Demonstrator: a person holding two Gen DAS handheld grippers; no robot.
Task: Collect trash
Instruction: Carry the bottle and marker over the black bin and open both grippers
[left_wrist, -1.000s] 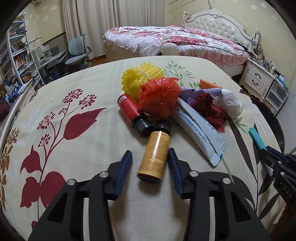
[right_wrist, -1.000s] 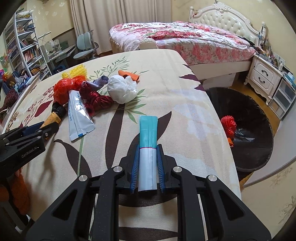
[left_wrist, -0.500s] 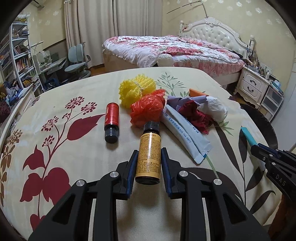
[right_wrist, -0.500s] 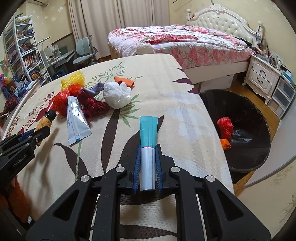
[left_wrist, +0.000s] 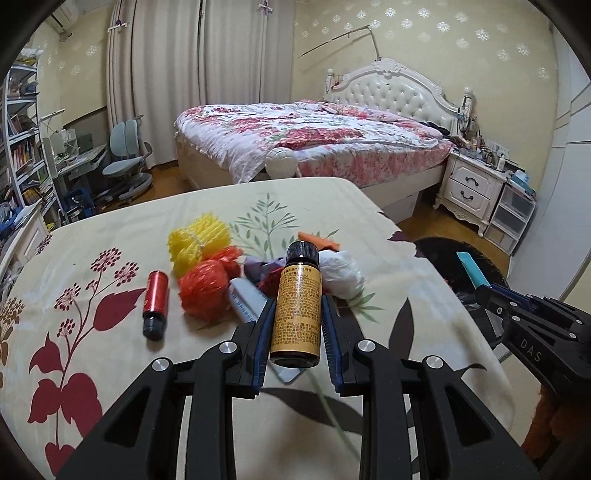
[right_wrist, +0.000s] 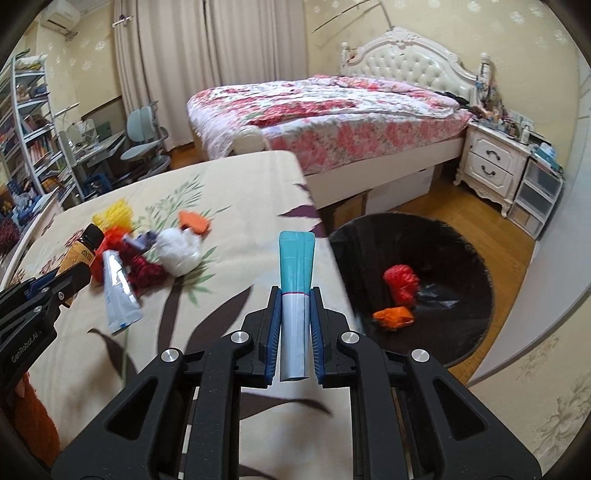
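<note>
My left gripper (left_wrist: 295, 306) is shut on a small yellow-labelled bottle (left_wrist: 296, 314) with a black cap, lifted off the floral tablecloth (left_wrist: 110, 369). My right gripper (right_wrist: 294, 295) is shut on a teal-and-white sachet (right_wrist: 295, 291) and holds it above the table's right edge. On the cloth lie a red bottle (left_wrist: 154, 302), a yellow net (left_wrist: 197, 240), an orange-red net ball (left_wrist: 205, 291), a white-blue pouch (right_wrist: 118, 291), dark red wrapping (right_wrist: 146, 271), a white crumpled bag (right_wrist: 179, 251) and an orange scrap (right_wrist: 194, 220). The black trash bin (right_wrist: 443, 251) on the floor holds red and orange scraps.
A bed (right_wrist: 332, 114) with a floral cover stands behind the table. A white nightstand (right_wrist: 495, 162) and plastic drawers (right_wrist: 535, 199) line the right wall. Bookshelves (left_wrist: 22, 147), a desk and a blue chair (left_wrist: 127, 170) are at the left. A person's orange sleeve (right_wrist: 33, 417) shows low left.
The left gripper closed on the yellow-labelled bottle and lifted it off the cloth. The right gripper rose with the sachet and swung right, toward the bin.
</note>
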